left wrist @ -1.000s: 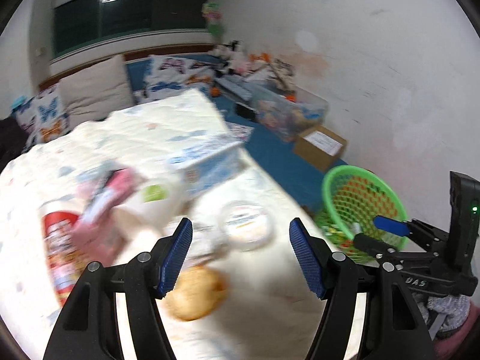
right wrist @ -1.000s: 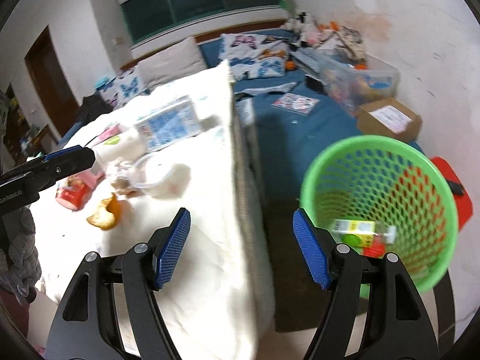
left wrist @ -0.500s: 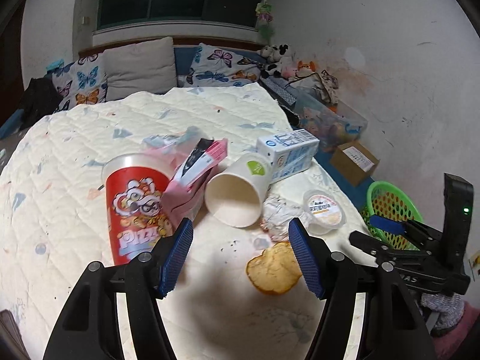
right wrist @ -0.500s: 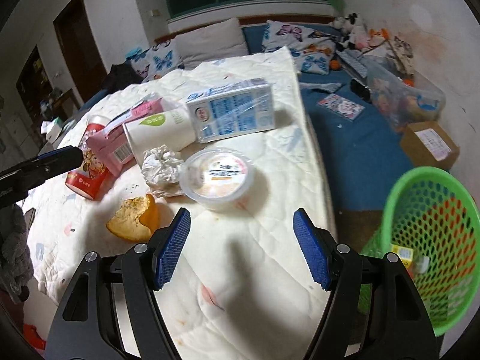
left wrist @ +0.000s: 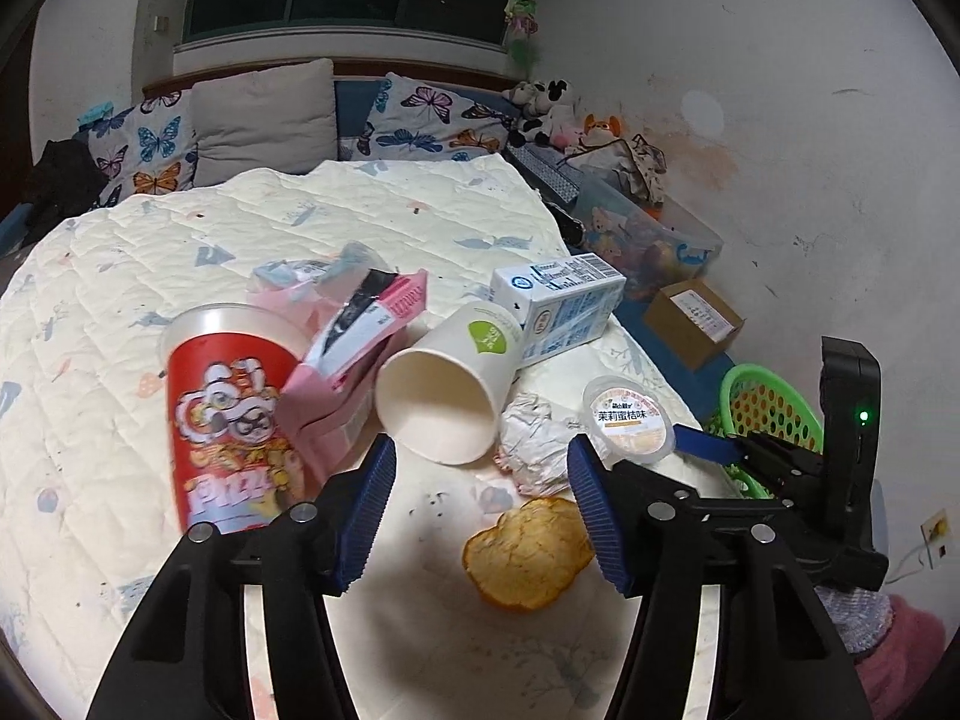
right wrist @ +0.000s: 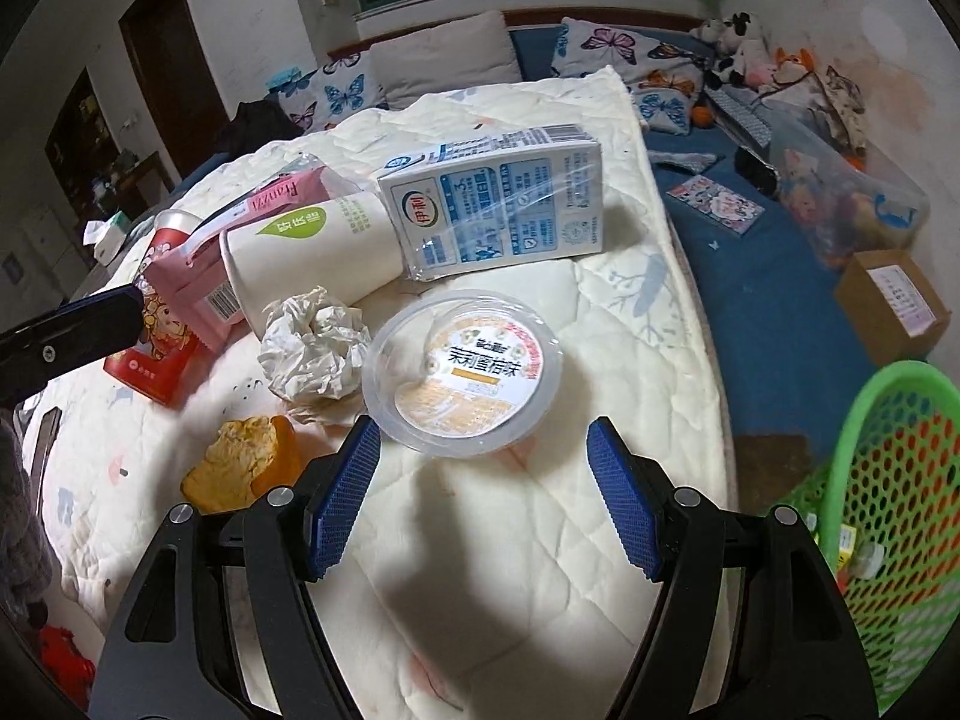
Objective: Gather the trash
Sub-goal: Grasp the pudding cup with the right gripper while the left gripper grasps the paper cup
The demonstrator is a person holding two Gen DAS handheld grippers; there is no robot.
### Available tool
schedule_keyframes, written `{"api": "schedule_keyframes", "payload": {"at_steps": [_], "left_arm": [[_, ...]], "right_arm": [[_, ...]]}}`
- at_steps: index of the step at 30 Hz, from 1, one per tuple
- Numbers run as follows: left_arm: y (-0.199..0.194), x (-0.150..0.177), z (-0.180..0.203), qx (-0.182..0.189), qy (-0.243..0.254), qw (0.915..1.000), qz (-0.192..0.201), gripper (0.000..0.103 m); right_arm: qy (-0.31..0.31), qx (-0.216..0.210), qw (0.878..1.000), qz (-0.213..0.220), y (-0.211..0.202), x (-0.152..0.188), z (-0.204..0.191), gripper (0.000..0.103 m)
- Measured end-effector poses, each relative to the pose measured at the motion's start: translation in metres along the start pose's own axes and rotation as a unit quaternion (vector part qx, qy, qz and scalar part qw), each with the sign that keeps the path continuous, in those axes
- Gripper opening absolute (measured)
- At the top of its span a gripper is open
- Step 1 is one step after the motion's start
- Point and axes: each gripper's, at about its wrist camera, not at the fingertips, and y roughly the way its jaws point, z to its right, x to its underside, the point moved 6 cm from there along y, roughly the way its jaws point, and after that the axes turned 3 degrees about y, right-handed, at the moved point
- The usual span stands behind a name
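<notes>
Trash lies on the quilted bed (left wrist: 360, 228): a red snack cup (left wrist: 231, 420), a pink carton (left wrist: 354, 348), a white paper cup (left wrist: 444, 390) on its side, a milk carton (right wrist: 498, 204), crumpled paper (right wrist: 315, 345), a clear lidded tub (right wrist: 462, 375) and an orange peel (left wrist: 528, 552). My left gripper (left wrist: 480, 516) is open and empty just short of the paper cup and peel. My right gripper (right wrist: 483, 498) is open and empty, just in front of the tub. The green basket (right wrist: 894, 516) stands on the floor at right and holds some trash.
Pillows (left wrist: 264, 120) line the headboard. A cardboard box (right wrist: 894, 306), a clear storage bin (right wrist: 852, 186) and soft toys (left wrist: 540, 108) sit on the blue floor mat beside the bed. The bed edge (right wrist: 702, 324) runs close to the basket.
Both grippers swung left from the basket toward the bed and came closer to the trash. The right gripper now faces the tub, the left faces the paper cup and peel.
</notes>
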Motion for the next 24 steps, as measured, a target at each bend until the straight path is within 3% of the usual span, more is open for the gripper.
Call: {"api": "schedule_keyframes", "payload": {"at_steps": [12, 24], "left_arm": [[0.033, -0.008, -0.001, 0.022, -0.03, 0.999, -0.023, 0.044], [0.056, -0.021, -0.004, 0.021, -0.048, 0.9983, -0.025, 0.036]], "right_arm": [[-0.005, -0.014, 1.0, -0.007, 0.014, -0.004, -0.003, 0.072], [-0.015, -0.017, 1.0, -0.001, 0.01, -0.006, -0.002, 0.071]]}}
